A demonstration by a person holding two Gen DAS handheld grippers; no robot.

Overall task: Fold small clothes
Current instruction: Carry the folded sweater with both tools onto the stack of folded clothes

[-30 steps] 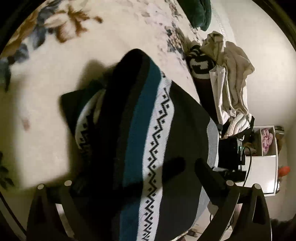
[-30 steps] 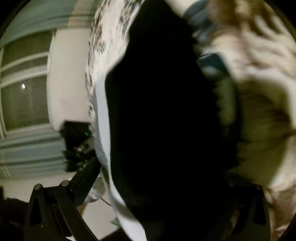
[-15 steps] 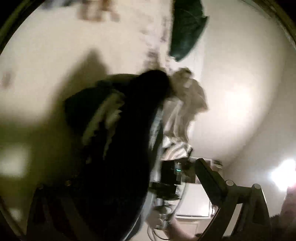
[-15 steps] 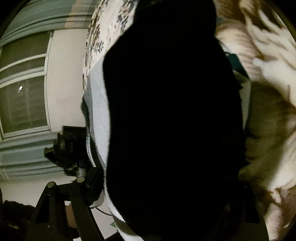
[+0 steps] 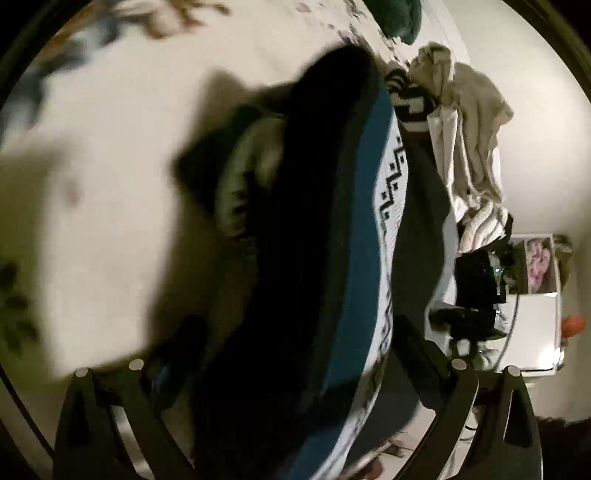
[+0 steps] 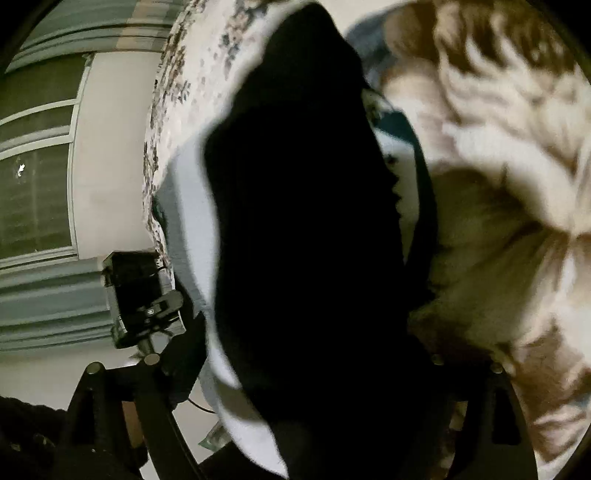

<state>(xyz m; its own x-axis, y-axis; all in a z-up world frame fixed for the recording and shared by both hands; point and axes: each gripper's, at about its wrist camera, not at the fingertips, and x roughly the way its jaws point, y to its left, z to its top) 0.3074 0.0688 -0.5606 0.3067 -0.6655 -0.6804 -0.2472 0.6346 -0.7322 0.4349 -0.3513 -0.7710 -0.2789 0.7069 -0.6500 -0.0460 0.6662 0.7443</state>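
Observation:
A knit sweater (image 5: 354, 266) with black, teal and white zigzag bands hangs in front of the left wrist camera, over a cream floral blanket (image 5: 110, 155). My left gripper (image 5: 295, 369) is shut on the sweater; the cloth runs between its fingers (image 5: 417, 343). In the right wrist view the same sweater (image 6: 306, 229) fills the middle as a dark mass with a pale band. My right gripper (image 6: 303, 369) is shut on the sweater, its tips buried in cloth.
A heap of beige and striped clothes (image 5: 469, 140) lies at the blanket's far edge. A dark green pillow (image 5: 399, 14) is beyond it. A white shelf unit (image 5: 535, 302) and black device (image 5: 476, 280) stand off the bed. A window (image 6: 37, 184) is left.
Both grippers lifted and swung the sweater; the left view tilted toward the wall, then came back down over the blanket. The sweater now hangs more bunched and nearer the cameras.

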